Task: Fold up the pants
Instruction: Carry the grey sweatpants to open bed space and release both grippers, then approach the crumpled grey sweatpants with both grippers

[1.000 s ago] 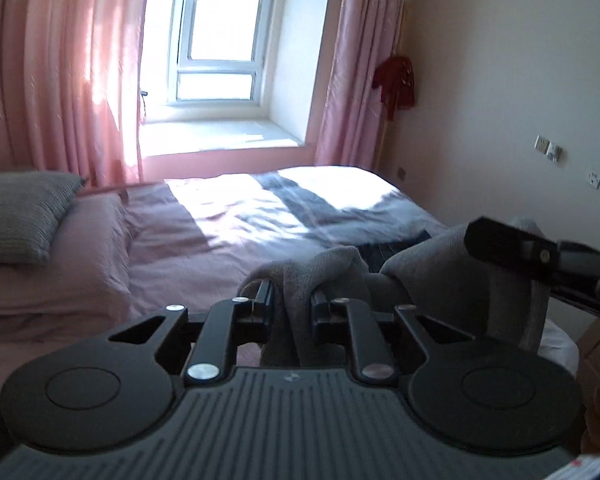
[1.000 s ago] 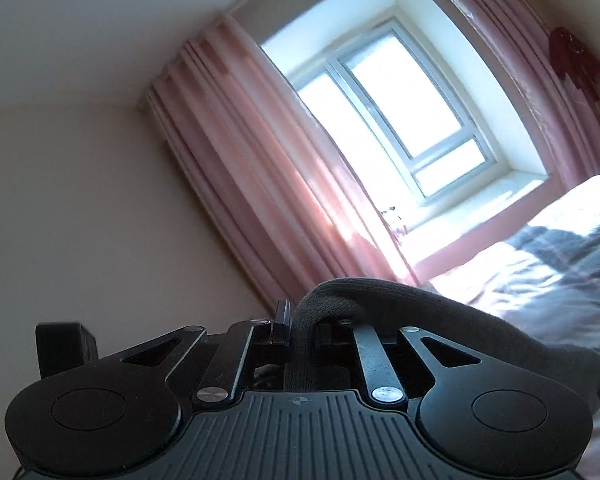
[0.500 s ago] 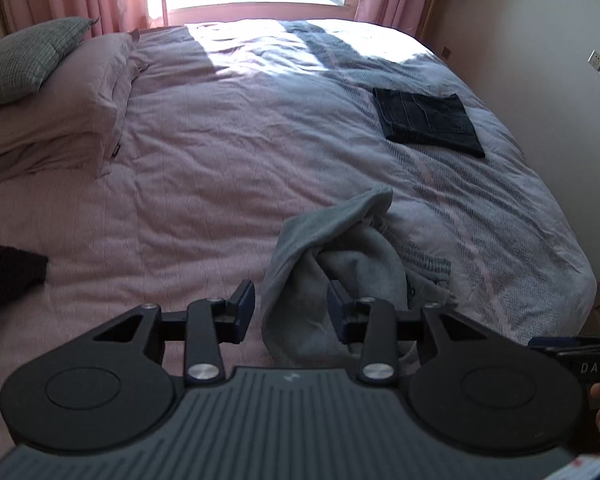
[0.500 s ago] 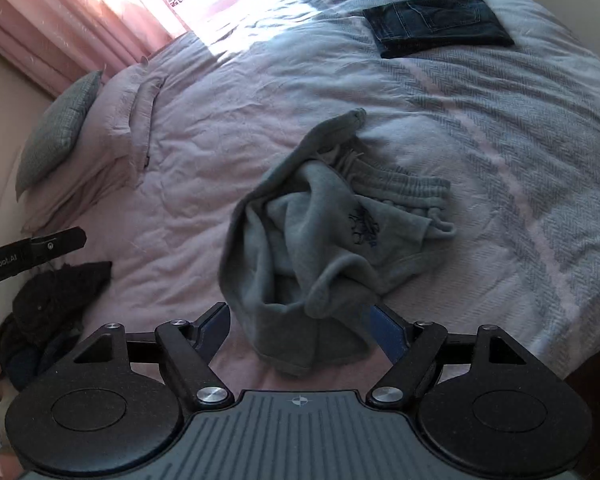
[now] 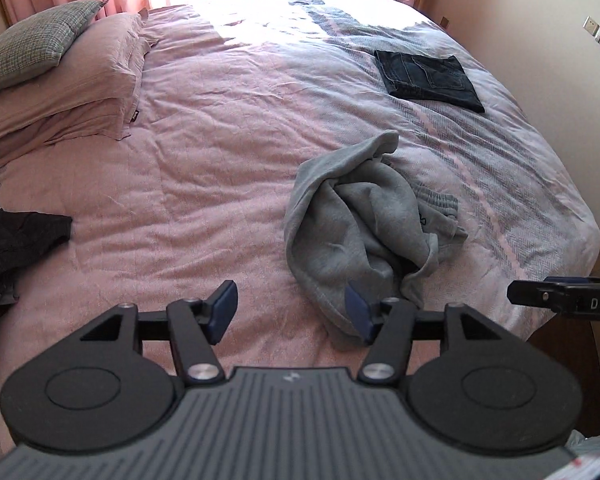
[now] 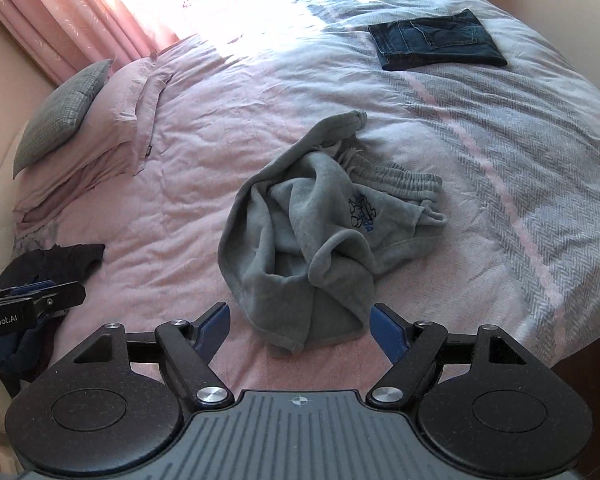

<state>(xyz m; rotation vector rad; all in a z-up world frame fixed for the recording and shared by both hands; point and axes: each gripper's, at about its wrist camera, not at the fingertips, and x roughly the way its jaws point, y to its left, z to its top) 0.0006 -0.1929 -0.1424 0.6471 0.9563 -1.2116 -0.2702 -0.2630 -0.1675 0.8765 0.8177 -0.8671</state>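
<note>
Grey sweatpants [image 5: 360,224] [image 6: 312,240] lie crumpled in a heap on the pink bed cover [image 5: 204,168] [image 6: 188,168], with the drawstring waistband and a blue print turned to the right. My left gripper [image 5: 292,308] hangs open above the bed's near edge, just left of the heap's near end, holding nothing. My right gripper [image 6: 300,326] is open too, its blue pads spread wide on either side of the heap's near hem, above it. Each gripper also shows at the edge of the other's view, the right gripper [image 5: 568,300] and the left gripper [image 6: 24,304].
Folded dark jeans [image 5: 428,74] [image 6: 436,40] lie at the far right of the bed. A dark garment [image 5: 16,240] [image 6: 56,264] sits bunched at the left edge. Pillows [image 5: 48,80] [image 6: 80,120] are stacked at the far left. Pink curtains and a bright window lie behind.
Both grippers were shut on the sweatpants and held up high; they have let go, opened wide and tilted down. The pants now lie in a heap on the bed.
</note>
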